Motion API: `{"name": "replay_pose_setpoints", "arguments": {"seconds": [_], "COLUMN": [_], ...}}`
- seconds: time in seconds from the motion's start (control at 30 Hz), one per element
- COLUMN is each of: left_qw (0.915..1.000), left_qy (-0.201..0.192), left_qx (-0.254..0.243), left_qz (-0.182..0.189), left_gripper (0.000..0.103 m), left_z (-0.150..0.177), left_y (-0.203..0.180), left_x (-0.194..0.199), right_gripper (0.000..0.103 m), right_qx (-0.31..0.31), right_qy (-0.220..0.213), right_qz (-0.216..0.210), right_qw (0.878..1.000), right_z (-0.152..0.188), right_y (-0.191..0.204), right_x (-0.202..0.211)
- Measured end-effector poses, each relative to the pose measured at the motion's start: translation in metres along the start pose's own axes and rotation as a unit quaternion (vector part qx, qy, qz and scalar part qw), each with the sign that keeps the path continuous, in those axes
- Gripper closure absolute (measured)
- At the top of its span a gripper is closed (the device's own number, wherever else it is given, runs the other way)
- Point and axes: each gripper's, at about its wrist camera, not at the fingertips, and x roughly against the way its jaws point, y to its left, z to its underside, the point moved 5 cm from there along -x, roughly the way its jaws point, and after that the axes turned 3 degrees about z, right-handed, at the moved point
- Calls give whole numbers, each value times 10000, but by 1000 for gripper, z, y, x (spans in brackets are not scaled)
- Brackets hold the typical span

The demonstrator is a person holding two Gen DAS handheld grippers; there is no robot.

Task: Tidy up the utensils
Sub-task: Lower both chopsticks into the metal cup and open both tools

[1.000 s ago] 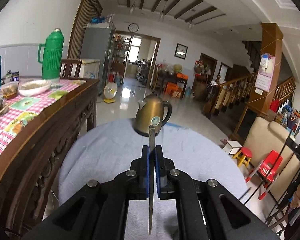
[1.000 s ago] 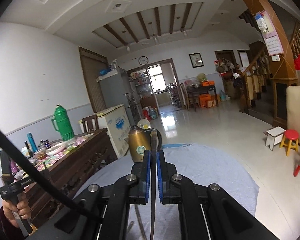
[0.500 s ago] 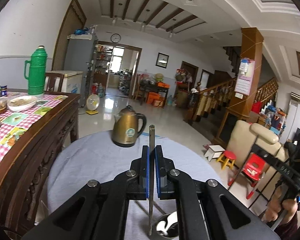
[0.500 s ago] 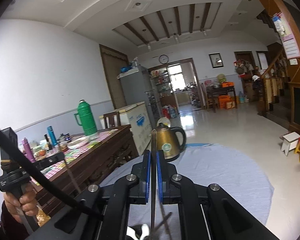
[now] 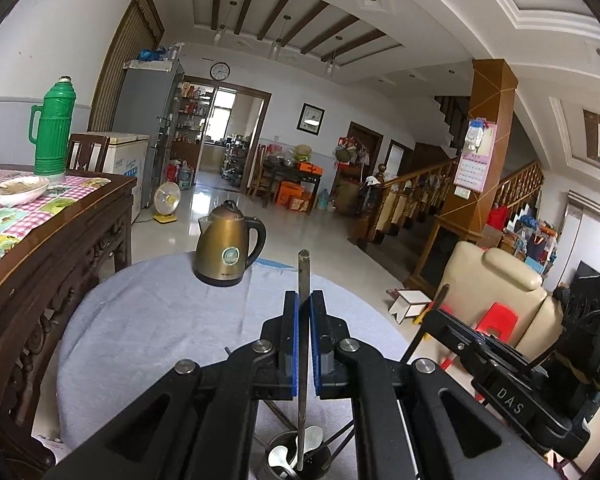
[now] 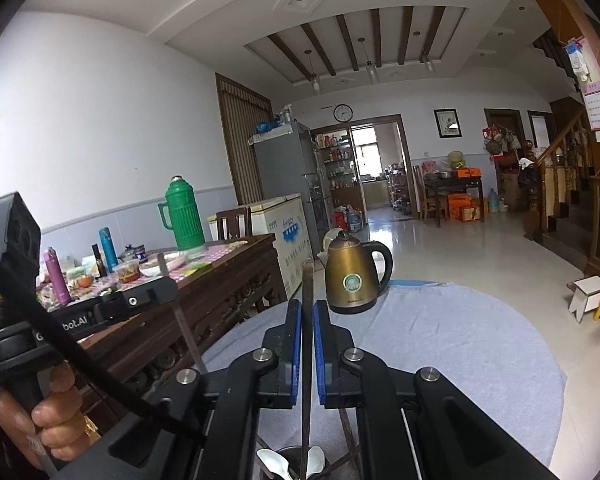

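My left gripper (image 5: 303,308) is shut on a thin metal utensil handle (image 5: 302,280) held upright; its lower end reaches into a metal utensil cup (image 5: 296,458) that holds spoons and chopsticks. My right gripper (image 6: 307,316) is shut on another upright metal utensil handle (image 6: 307,280), its lower end in the same cup (image 6: 296,462). Each gripper shows in the other's view: the right one (image 5: 520,384) at the right, the left one (image 6: 100,312) at the left, held by a hand. The cup stands on a round table with a grey cloth (image 5: 148,320).
A bronze electric kettle (image 5: 228,248) stands at the table's far side; it also shows in the right wrist view (image 6: 354,278). A dark wooden sideboard (image 5: 40,248) with a green thermos (image 5: 52,132), bowl and bottles stands to the left. A beige armchair (image 5: 500,292) stands to the right.
Both grippers have come closer together over the cup, which has come into view at the bottom. Both stay shut on their utensils, whose lower ends now reach into the cup.
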Motion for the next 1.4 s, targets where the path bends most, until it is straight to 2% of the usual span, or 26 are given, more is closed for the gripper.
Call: {"name": "replay_pose_setpoints", "arguments": {"seconds": [0.33, 0.8, 1.4], "left_qw": [9997, 9993, 9971], "left_qy": [220, 289, 711], "left_qx": [-67, -197, -228], "left_qz": [-75, -138, -110], "left_gripper": [98, 98, 98], "left_z": [20, 24, 37], "left_y": [-6, -14, -11], "left_x": [-14, -15, -25], "right_gripper": [96, 96, 96], "right_qx": [-50, -86, -276], "right_qy": [166, 322, 716], "right_qz": [8, -49, -31], "right_qw": [9999, 9994, 9970], "right_z": [16, 28, 46], "right_y": [-2, 1, -2], "right_x": [-10, -14, -22]}}
